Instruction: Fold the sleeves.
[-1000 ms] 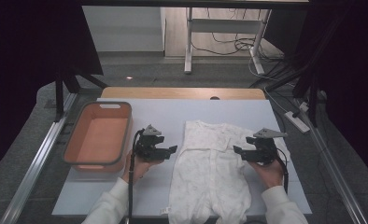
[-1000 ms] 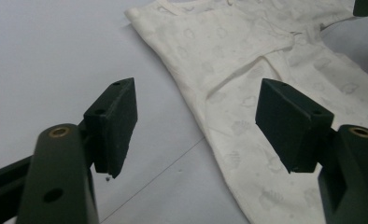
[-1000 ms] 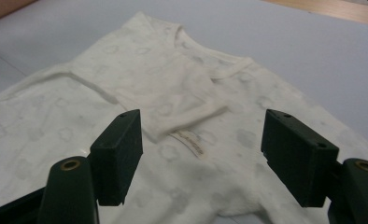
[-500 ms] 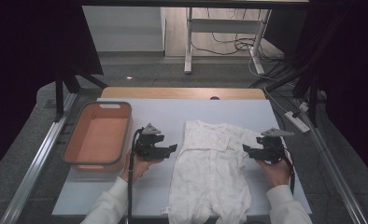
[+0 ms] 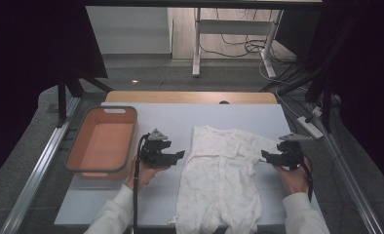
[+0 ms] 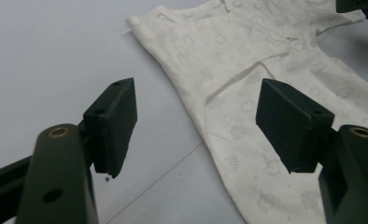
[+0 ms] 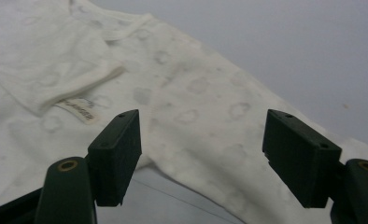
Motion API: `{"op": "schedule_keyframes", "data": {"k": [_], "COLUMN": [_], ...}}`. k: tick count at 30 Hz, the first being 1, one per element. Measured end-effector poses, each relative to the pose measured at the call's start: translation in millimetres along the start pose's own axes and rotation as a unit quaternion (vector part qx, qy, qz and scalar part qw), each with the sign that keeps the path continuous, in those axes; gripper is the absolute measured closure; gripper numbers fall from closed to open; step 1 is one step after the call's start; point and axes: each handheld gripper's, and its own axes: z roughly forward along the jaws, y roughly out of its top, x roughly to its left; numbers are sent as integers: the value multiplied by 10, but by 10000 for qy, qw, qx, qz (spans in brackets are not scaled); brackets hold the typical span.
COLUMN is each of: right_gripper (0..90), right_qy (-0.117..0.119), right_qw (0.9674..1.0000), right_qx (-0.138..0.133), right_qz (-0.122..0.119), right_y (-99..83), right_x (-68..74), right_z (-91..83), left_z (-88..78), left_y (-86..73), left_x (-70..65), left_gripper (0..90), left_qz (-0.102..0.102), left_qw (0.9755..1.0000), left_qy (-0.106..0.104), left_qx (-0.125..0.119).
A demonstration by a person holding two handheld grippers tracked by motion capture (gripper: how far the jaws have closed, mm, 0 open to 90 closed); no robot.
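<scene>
A white baby suit (image 5: 224, 178) was laid flat on the white table (image 5: 180, 117), its neck end toward the far side and its legs reaching to the near edge. One sleeve was seen stretched out to the right, and a folded flap with a small label (image 7: 77, 110) was noted near the collar. The left gripper (image 5: 176, 157) was held just beside the suit's left edge; its jaws were seen standing wide apart, with nothing gripped, over the bare table and the cloth's edge (image 6: 191, 116). The right gripper (image 5: 265, 157) was held at the end of the right sleeve, pointing toward the suit. Its jaws were likewise spread wide, with the sleeve (image 7: 205, 126) lying under and between them but not pinched. An orange tub (image 5: 102, 146) was set on the table to the left, well apart from the suit.
</scene>
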Motion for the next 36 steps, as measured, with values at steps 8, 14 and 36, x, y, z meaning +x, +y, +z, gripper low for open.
{"op": "schedule_keyframes", "data": {"k": [8,14,36], "right_gripper": [283,281,506], "right_qy": [-255,-417,-495], "right_qw": [9991,9967,9939], "right_qx": [270,580,933], "right_qz": [199,384,319], "right_y": [-69,-129,-172], "right_x": [-202,-311,-319], "right_z": [6,39,139], "left_z": [13,16,15], "left_y": [-6,-8,-8], "left_x": [7,3,-1], "left_gripper": [296,296,295], "left_qz": [-16,-13,-28], "left_qw": [10000,10000,10000], "left_qy": [9,17,-3], "left_qx": [12,14,16]}}
